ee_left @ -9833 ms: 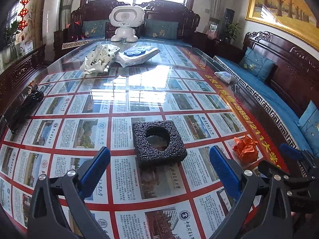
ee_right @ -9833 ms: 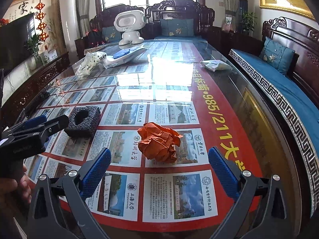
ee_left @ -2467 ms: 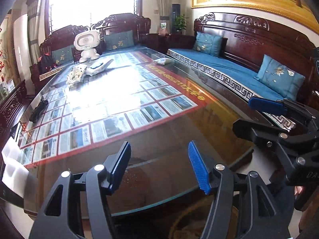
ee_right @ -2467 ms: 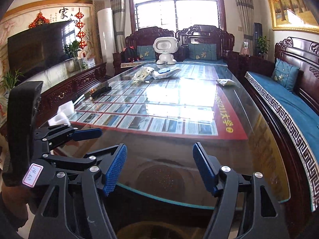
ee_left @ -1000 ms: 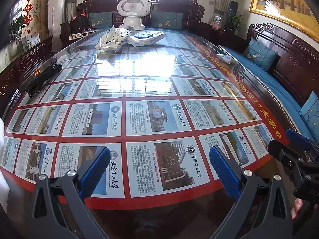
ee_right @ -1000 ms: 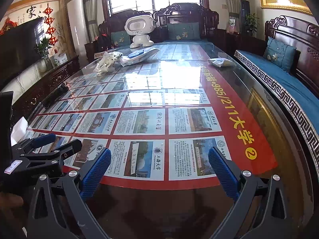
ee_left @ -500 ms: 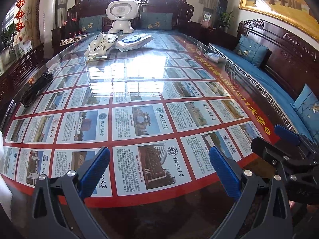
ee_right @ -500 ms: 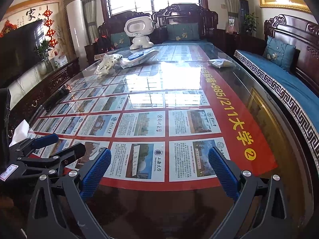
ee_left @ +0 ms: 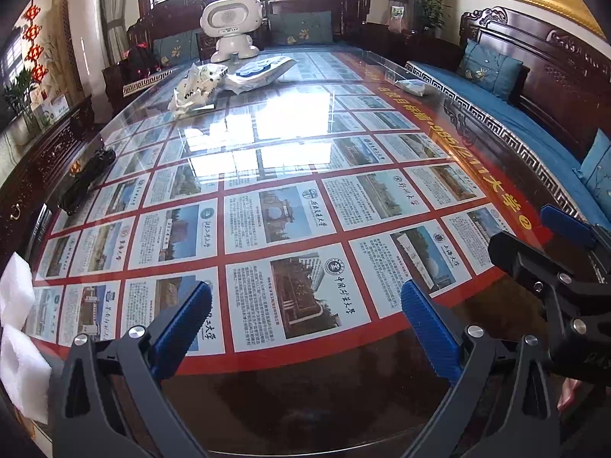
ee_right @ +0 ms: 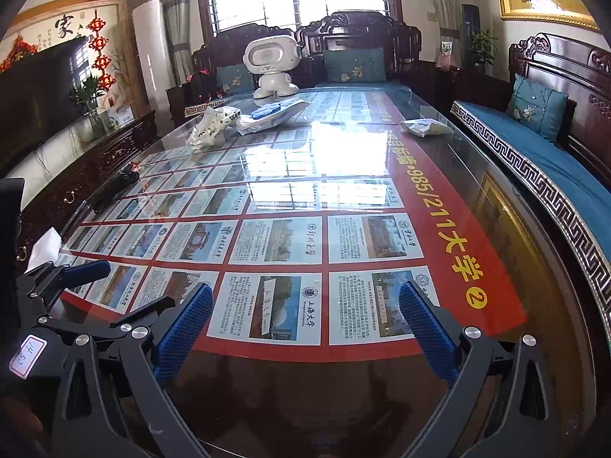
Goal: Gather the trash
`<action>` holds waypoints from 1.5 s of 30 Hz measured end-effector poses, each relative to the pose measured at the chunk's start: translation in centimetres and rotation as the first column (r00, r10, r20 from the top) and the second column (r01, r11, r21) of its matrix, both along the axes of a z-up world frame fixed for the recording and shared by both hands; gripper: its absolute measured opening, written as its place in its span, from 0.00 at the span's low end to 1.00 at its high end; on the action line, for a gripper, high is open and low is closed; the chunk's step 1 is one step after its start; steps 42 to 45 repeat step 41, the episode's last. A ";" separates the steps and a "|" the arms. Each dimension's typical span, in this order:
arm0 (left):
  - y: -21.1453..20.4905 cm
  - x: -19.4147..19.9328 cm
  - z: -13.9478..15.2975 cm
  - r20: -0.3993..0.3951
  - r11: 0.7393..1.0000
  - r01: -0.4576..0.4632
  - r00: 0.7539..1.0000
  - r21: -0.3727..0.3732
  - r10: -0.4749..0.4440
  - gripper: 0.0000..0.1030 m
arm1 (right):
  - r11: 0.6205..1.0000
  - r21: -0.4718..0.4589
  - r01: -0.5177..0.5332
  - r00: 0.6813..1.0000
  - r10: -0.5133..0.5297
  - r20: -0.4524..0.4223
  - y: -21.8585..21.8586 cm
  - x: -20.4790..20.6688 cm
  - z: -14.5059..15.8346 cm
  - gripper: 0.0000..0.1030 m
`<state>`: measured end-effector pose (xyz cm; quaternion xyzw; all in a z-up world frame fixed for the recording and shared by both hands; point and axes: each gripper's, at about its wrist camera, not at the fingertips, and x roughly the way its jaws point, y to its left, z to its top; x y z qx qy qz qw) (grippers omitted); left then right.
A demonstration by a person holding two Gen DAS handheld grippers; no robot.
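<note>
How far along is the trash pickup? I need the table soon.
Near end of the glass table shows no litter. Nothing is in hand: left gripper and right gripper are open, empty. Possibly left: crumpled white bag, blue-and-white packet, small packet, white foam pieces.

The left gripper [ee_left: 305, 315] is held level at the near end, its two blue-padded fingers [ee_left: 182, 322] spread wide apart with nothing between them. The right gripper [ee_right: 304, 315] sits just beside it to the right, at about the same height and pointing the same way, its blue pads [ee_right: 427, 330] likewise wide apart and empty. Part of a hand [ee_left: 569, 392] shows beneath the right gripper's body.
</note>
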<state>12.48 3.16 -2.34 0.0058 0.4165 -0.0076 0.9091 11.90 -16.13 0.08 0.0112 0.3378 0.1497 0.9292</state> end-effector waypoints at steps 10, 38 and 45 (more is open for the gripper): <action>2.2 0.3 0.0 -0.014 0.994 -0.079 0.997 -0.075 0.078 0.96 | 1.000 -0.008 -0.005 1.000 0.005 0.004 0.0 -0.1 0.2 0.92; 1.8 0.1 0.3 -0.009 0.996 -0.046 0.999 -0.077 0.045 0.96 | 1.000 -0.014 -0.021 1.000 0.021 -0.006 0.7 -0.2 0.2 0.92; 1.5 0.1 0.4 -0.014 0.997 -0.033 0.999 -0.071 0.032 0.96 | 1.000 -0.014 -0.022 1.000 0.022 -0.005 0.8 -0.3 0.3 0.92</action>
